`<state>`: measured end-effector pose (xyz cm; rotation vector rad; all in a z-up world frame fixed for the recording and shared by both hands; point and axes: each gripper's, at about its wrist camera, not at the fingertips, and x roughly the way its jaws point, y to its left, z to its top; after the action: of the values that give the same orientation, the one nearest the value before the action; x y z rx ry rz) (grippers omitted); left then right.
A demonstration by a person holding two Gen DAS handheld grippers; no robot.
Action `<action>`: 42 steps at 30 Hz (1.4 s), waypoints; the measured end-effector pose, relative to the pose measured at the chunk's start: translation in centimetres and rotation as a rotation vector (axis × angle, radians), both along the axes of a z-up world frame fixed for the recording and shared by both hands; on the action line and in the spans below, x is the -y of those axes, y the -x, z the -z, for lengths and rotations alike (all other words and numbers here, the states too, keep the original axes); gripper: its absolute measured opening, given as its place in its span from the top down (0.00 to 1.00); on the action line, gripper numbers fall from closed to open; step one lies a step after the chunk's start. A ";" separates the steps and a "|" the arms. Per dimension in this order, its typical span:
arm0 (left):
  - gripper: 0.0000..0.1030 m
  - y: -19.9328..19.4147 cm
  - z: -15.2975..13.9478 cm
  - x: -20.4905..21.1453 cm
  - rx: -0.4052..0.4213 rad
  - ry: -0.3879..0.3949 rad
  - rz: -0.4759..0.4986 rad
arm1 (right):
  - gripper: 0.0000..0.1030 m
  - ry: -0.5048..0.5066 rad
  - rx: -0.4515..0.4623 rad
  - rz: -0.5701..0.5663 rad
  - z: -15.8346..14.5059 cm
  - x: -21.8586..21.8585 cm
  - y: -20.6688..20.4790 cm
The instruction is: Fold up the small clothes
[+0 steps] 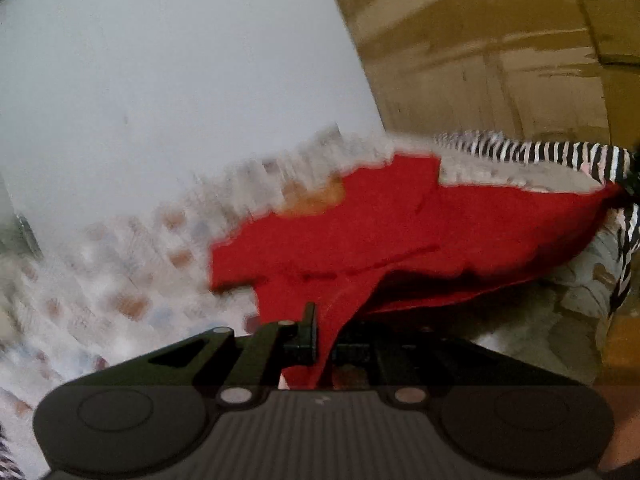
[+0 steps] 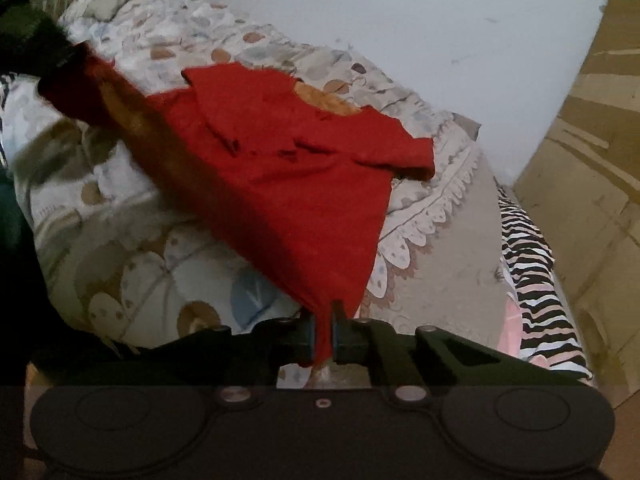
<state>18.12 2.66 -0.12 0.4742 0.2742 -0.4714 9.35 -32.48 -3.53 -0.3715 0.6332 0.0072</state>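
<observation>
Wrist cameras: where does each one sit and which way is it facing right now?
Left wrist: on the left gripper, facing forward over the red shirt it pinches, toward the white wall; only its fingers show.
Right wrist: on the right gripper, facing across the patterned bedspread; its fingers clamp a shirt corner.
Shared: shirt, bedspread, striped cloth, wall.

No writing, label, brand or number can be read in either view. The red shirt (image 2: 288,168) carries no print that shows, the patterned quilt (image 2: 132,264) has only leaf and petal shapes, and the striped cloth (image 2: 532,280) at the right edge bears stripes alone. The cardboard (image 1: 500,40) in the upper right of the left view is too blurred to tell any marking.
</observation>
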 end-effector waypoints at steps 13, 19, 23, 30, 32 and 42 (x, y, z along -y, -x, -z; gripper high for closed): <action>0.96 8.7 -3.2 -1.6 0.192 0.085 -0.051 | 0.96 0.001 0.203 0.010 -6.0 -0.8 6.2; 0.96 13.6 -8.1 -4.0 0.108 0.199 -0.036 | 0.96 -0.036 0.243 -0.010 -10.9 -2.6 11.7; 0.96 14.6 -10.7 -5.2 0.072 0.250 -0.032 | 0.96 -0.125 0.263 0.005 -13.5 -2.3 13.4; 0.96 12.0 -11.8 -5.0 0.010 0.239 -0.018 | 0.96 -0.235 0.281 0.040 -14.5 -0.4 11.3; 0.96 10.1 -12.1 -4.9 -0.051 0.265 -0.015 | 0.96 -0.242 0.279 0.039 -14.5 -0.1 9.7; 0.96 -2.4 -13.8 -2.3 -0.137 0.122 0.020 | 0.96 -0.216 0.248 0.043 -14.7 1.8 -2.7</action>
<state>20.56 5.01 13.64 0.3263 0.3702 -0.5378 12.06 -34.28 11.13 -0.1462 0.3901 -0.0111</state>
